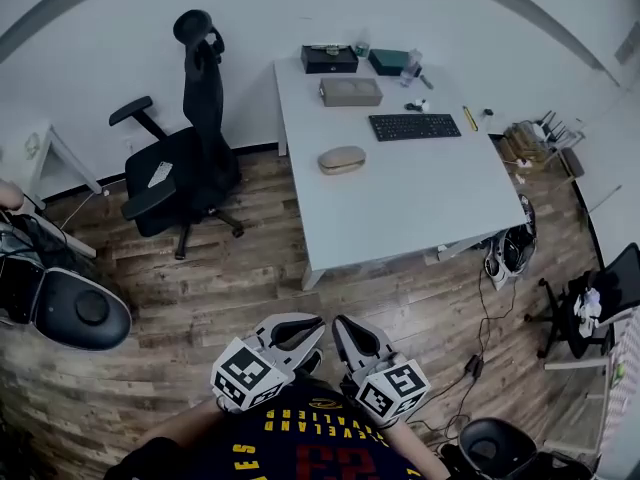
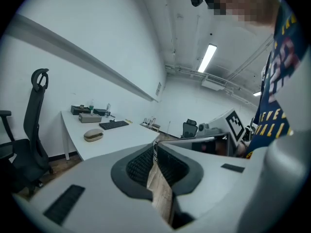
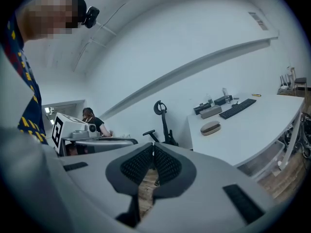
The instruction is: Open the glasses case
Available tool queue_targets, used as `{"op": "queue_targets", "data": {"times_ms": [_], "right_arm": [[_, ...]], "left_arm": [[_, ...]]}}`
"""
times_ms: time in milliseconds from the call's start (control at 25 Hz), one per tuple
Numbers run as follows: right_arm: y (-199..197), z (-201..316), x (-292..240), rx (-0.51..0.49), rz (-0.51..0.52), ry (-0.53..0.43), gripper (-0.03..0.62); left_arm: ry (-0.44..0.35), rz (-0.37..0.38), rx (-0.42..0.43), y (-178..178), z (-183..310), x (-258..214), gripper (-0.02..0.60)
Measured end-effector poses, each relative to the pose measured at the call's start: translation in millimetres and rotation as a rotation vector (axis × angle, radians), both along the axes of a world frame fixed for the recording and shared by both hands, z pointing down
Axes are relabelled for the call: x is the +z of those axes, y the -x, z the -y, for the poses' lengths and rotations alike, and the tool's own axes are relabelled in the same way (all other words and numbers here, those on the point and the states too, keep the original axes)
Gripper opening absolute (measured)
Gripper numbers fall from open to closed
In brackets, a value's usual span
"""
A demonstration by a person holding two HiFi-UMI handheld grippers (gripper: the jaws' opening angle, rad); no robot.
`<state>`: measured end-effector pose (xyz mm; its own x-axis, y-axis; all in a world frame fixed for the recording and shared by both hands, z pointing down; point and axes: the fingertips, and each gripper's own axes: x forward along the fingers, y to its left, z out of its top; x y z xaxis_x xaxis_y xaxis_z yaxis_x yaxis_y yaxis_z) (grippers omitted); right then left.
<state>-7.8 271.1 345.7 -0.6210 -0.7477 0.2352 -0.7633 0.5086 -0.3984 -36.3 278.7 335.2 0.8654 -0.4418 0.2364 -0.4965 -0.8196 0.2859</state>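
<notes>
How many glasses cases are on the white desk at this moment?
1. The tan glasses case lies closed on the desk, left of the keyboard and nearer the camera. The boxes at the far edge could hide others.

The small items [image 1: 418, 104] beside the keyboard [image 1: 414, 126] on the desk [image 1: 400, 208] are too small to tell. On the glasses case [image 1: 342, 159], clasp and hinge side cannot be made out. The bottom edge cuts off the person's shirt [image 1: 310, 446] and a dark rounded thing [image 1: 497, 446] at lower right.
</notes>
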Motion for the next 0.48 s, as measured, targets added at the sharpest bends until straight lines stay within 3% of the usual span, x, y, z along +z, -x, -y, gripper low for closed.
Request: {"op": "queue_targets", "data": {"times_ms": [480], "right_arm": [[-47,41,-1,-0.059,0.094,0.004,0.021]], "left_arm": [[-0.009,0.047,-0.109,-38,31,-4,0.035]]}}
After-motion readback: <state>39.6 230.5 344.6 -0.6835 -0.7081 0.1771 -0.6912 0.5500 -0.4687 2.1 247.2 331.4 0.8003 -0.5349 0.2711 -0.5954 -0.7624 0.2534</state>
